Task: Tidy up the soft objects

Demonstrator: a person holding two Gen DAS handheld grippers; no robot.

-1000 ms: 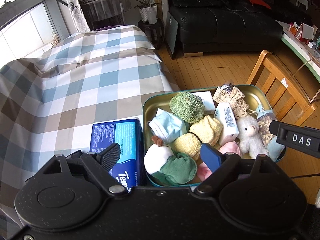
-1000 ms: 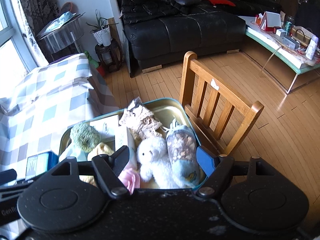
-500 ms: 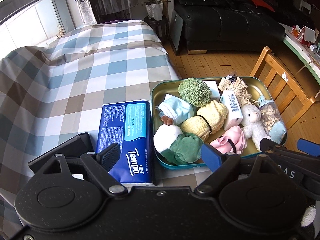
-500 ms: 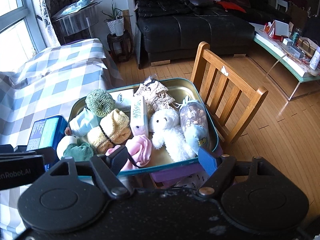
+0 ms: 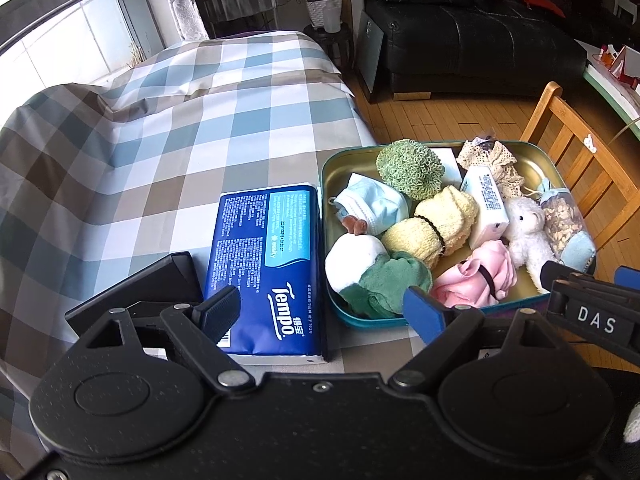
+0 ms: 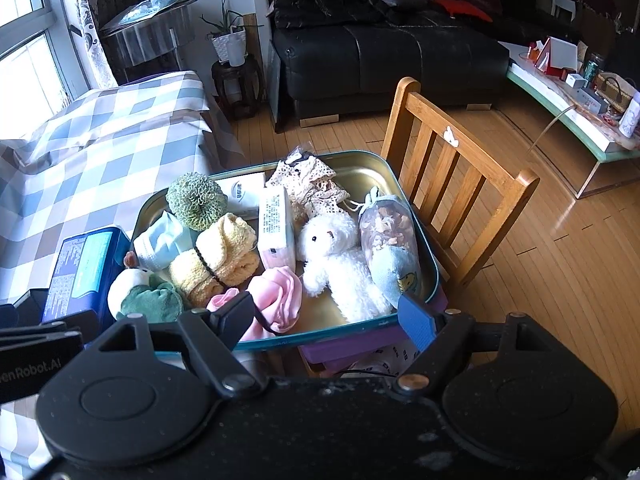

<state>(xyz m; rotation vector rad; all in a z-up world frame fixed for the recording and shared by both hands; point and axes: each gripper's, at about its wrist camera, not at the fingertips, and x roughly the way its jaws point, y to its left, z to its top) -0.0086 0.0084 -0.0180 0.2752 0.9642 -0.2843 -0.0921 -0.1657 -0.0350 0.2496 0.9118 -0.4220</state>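
Note:
A teal tin tray sits on the checked tablecloth, full of soft things: a green scrubby ball, a blue face mask, a yellow towel roll, a white tissue pack, a white plush lamb, a pink cloth, a white-and-green plush and a sachet bag. A blue Tempo tissue pack lies left of the tray. My left gripper hovers open over the pack and the tray's near-left corner. My right gripper stands open before the tray's near rim, empty.
A wooden chair stands against the tray's right side. A black flat object lies left of the tissue pack. Something purple sticks out under the tray. A black sofa and a low glass table stand beyond.
Both grippers have drawn back from over the tray toward its near edge, so the whole tray and the tissue pack now show. Nothing was picked up.

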